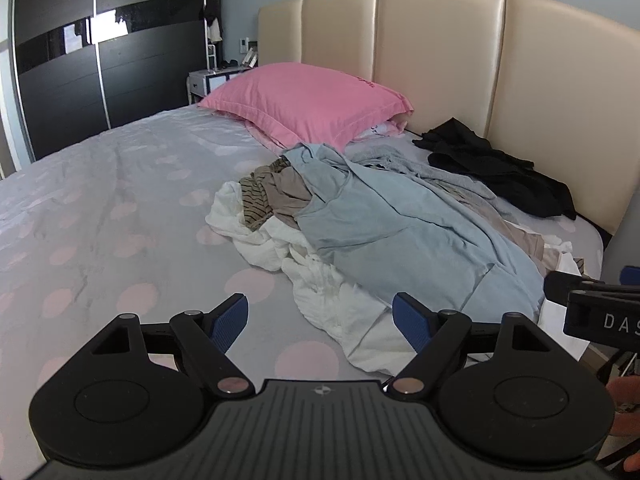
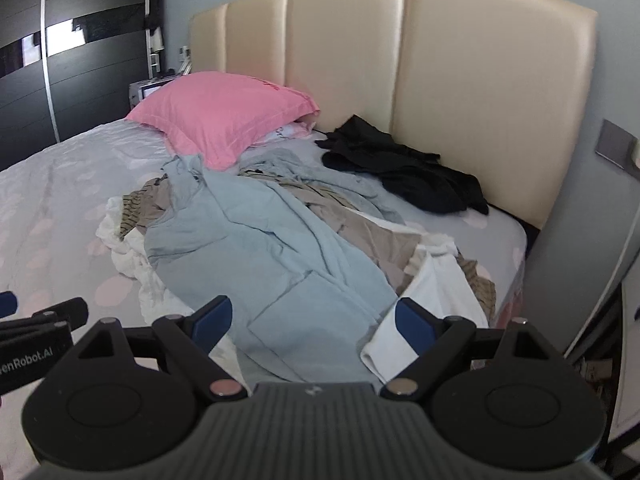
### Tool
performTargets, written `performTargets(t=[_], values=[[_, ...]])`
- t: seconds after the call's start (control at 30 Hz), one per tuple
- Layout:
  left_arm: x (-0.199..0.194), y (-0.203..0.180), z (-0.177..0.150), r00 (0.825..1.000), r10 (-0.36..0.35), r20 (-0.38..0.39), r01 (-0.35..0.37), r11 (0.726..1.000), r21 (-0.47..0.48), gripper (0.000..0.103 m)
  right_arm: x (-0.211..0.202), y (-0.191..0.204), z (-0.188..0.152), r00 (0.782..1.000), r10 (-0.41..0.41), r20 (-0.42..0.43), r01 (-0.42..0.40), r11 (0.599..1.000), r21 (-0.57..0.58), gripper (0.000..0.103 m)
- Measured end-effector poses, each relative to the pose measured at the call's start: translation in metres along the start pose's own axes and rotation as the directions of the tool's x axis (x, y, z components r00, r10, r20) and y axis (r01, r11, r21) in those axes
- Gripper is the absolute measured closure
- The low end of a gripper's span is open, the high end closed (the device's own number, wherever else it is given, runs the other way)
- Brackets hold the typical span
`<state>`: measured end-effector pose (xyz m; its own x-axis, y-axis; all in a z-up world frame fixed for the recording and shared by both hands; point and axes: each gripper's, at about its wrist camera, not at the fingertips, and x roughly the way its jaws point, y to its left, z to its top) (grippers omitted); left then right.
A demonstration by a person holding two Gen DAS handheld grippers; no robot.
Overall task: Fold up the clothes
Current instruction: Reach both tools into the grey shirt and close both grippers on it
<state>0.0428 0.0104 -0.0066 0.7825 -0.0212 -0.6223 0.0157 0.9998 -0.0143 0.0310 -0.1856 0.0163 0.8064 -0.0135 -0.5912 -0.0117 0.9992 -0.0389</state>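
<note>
A heap of unfolded clothes lies on the bed. On top is a light blue garment. Under it are white clothes, a tan striped piece and a beige one. A black garment lies apart near the headboard. My left gripper is open and empty above the near edge of the heap. My right gripper is open and empty over the blue garment's near end. Each gripper shows at the other view's edge.
The bed has a grey sheet with pink dots. A pink pillow lies against the cream headboard. A dark wardrobe stands at the left, a small nightstand beside the bed, a wall at the right.
</note>
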Motion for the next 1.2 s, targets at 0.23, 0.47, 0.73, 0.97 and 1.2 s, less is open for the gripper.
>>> performTargets(t=[0.23,0.47,0.73,0.97,1.2], values=[[0.056,0.006,0.024,0.996,-0.067,-0.066,0.067,0.998,0.001,0.026,0.065,0.016,0.032,0.992,0.083,-0.098,-0.096,0.985,-0.143,0.018],[0.13,0.019,0.038,0.987,-0.09,-0.131,0.086,0.996,-0.034,0.039,0.14,0.029,0.043,0.979,0.125,-0.158,-0.154,0.97,-0.189,0.031],[0.193,0.031,0.047,0.973,-0.115,-0.199,0.093,0.989,-0.118,0.05,0.192,0.036,0.041,0.985,0.061,-0.162,-0.096,0.972,-0.214,0.033],[0.209,0.024,0.048,0.963,-0.11,-0.244,0.092,0.992,-0.083,0.088,0.213,0.031,0.049,0.986,0.024,-0.163,-0.056,0.98,-0.193,0.072],[0.188,0.024,0.061,0.976,-0.102,-0.191,0.088,0.993,-0.08,0.1,0.194,0.035,0.055,0.996,-0.005,-0.091,-0.017,0.971,-0.237,0.101]])
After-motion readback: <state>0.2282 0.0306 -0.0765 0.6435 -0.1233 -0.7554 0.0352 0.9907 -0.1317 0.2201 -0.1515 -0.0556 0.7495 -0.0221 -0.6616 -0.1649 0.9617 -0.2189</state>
